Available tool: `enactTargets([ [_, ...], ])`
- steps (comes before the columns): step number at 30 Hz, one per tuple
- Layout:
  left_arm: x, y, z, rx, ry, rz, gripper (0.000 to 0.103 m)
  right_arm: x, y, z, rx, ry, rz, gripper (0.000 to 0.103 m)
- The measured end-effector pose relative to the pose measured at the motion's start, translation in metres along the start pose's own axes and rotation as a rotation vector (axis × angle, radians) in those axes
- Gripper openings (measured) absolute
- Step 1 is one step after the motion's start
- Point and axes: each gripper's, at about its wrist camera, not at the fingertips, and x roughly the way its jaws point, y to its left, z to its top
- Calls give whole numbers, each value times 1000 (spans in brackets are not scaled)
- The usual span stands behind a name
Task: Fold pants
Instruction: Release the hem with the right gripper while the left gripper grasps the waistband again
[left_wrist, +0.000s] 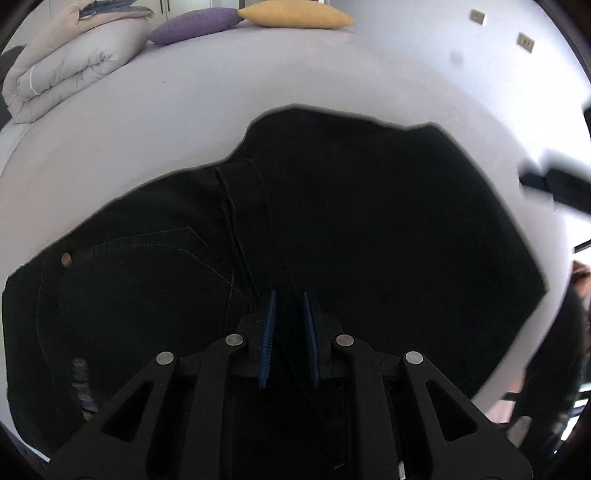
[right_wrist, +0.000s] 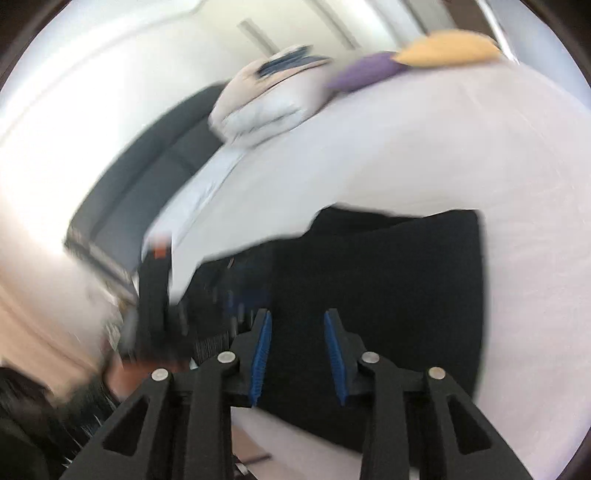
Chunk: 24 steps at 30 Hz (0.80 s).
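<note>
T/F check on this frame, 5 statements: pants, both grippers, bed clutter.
1. The pants are black and lie on a pale bed sheet. True.
2. The left gripper has its jaws spread wide. False: the pads sit close together, black fabric between them.
3. The right gripper is open. True.
4. A yellow pillow lies beside a purple pillow. True.
5. The folded duvet is red. False: it is light grey and beige.
</note>
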Motion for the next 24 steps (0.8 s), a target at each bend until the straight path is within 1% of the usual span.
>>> enactTargets([
  [1, 0, -1, -2, -5, -12, 4, 15, 3, -17, 7, 52, 9, 19, 31],
  [2, 1, -1, -3, -15, -13, 2, 15, 15, -20, 13, 96, 15, 36, 31],
  [4, 2, -1, -2, -26, -10, -4, 15, 30, -51, 27, 191, 27, 58, 31],
  [6, 3, 0, -3, -28, -8, -7, 15, 43, -74, 36, 255, 29, 84, 31],
  [8, 2, -2, -4, -18, -9, 3, 15, 55, -88, 36, 308, 32, 77, 31],
  [9, 3, -3, -4, -13, -10, 9, 15, 62, -97, 38, 341, 41, 89, 30],
  [10, 3, -5, -5, -11, -11, 12, 15, 72, -101, 35, 366, 55, 96, 23],
  [11, 3, -5, -5, -14, -12, 12, 15, 76, -106, 37, 375, 69, 85, 13],
  [12, 3, -8, -6, -18, -13, 10, 15, 82, -105, 34, 378, 84, 71, 11],
  [13, 4, -11, -7, -22, -13, 8, 15, 83, -104, 30, 374, 87, 78, 10],
  [18, 6, -11, -9, -22, -16, 13, 15, 72, -88, 9, 328, 139, 83, 11],
  [21, 6, -13, -11, -25, -19, 16, 15, 57, -78, -16, 319, 164, 94, 13],
  [22, 5, -13, -12, -25, -20, 18, 15, 53, -75, -25, 321, 167, 105, 16],
  [24, 6, -11, -11, -23, -22, 24, 15, 43, -73, -45, 326, 163, 119, 17],
])
